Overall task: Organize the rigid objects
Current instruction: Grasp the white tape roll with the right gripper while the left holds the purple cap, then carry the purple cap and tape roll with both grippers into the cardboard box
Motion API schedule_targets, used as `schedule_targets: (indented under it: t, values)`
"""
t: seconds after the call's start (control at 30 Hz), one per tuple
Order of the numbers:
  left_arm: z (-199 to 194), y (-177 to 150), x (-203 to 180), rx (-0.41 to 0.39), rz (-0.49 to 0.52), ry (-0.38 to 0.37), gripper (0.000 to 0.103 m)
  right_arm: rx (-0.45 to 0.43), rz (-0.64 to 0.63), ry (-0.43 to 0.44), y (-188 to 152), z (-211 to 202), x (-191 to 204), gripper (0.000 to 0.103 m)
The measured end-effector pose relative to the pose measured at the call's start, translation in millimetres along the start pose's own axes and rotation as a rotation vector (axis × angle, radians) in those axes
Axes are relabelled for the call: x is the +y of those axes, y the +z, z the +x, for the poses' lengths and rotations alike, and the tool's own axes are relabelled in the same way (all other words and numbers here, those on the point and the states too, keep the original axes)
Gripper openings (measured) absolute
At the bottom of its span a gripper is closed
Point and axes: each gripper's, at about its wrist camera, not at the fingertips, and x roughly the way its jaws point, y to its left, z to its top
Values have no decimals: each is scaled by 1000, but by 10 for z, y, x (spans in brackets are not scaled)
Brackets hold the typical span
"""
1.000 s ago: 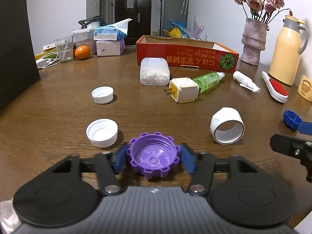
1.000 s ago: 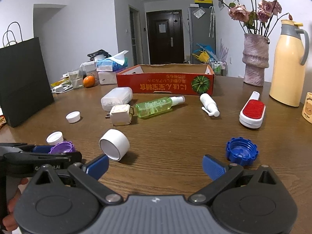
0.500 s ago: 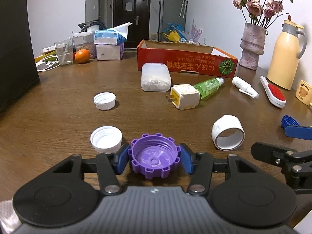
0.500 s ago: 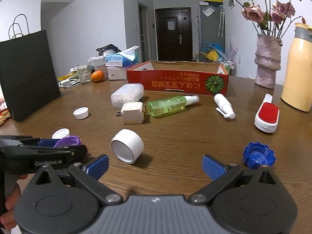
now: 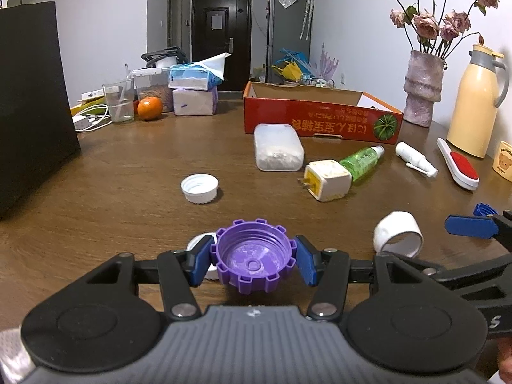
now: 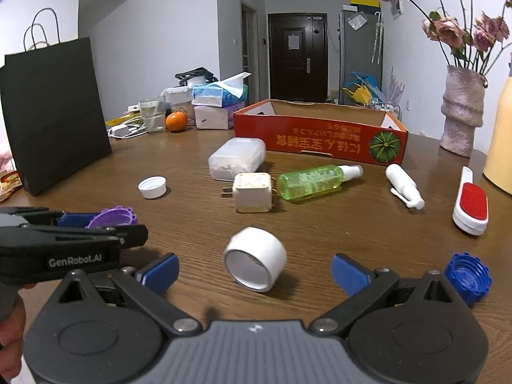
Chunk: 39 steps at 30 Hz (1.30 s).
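Left gripper (image 5: 252, 260), pads clamped on the purple cap (image 5: 253, 256), now carries it clear of the wooden table (image 5: 128, 176), covering most of the white cap (image 5: 204, 249) that sat beside it a second ago: pick done, placing pending, probably in the red cardboard box (image 5: 320, 118). Right gripper (image 6: 254, 272), fingers spread and empty, has drifted from the blue cap (image 6: 468, 276) to frame the white ring (image 6: 256, 257), likely next. Legible: "GenRobot.AI" on the left gripper; box print unreadable.
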Motion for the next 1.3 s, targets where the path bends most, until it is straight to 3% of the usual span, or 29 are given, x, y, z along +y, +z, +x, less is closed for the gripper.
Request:
schedule_targets:
  t: [0.43, 0.77, 0.93, 1.0, 1.07, 1.3]
  values:
    - [62, 48, 326, -15, -25, 48, 55, -1, -36, -54, 27, 203, 371, 100]
    - [103, 62, 450, -16, -45, 53, 55, 13, -49, -148, 49, 388, 476, 92]
    - [118, 67, 457, -16, -48, 48, 55, 24, -39, -170, 55, 456, 470, 78]
    - [126, 69, 454, -16, -49, 47, 55, 38, -35, -163, 51, 479, 456, 66]
    - [125, 70, 453, -16, -50, 47, 55, 47, -23, -151, 45, 498, 435, 44]
    - [126, 68, 443, -17, -49, 48, 55, 42, -2, -122, 37, 482, 404, 43]
